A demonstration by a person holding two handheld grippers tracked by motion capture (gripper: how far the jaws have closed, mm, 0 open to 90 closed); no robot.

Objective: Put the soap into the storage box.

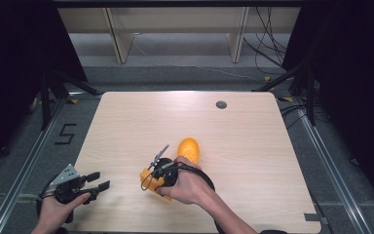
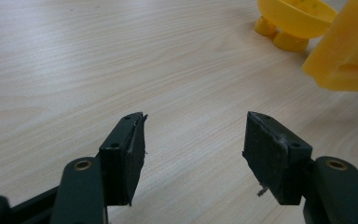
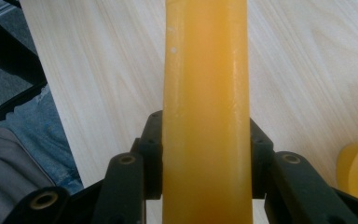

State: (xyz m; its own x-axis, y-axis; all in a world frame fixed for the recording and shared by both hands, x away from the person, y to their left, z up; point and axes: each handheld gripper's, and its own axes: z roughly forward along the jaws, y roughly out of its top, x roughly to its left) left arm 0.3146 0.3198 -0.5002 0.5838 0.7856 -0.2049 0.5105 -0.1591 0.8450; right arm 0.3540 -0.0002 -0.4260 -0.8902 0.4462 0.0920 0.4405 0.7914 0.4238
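One mark could be read: a large black figure "5" (image 1: 66,133), laid out in dark strips on the grey floor (image 1: 24,161) left of the desk (image 1: 253,146). The desk itself and the yellow things on it bore no legible writing.

Your left hand (image 1: 53,209) comes in at the lower left corner and holds the left claw (image 1: 99,185) low and roughly level, jaws spread wide apart with nothing between them. Your right forearm reaches in from the bottom, angled up and to the left. Your right hand (image 1: 187,185) wraps the right claw (image 1: 151,183), whose jaws are clamped on both sides of something.
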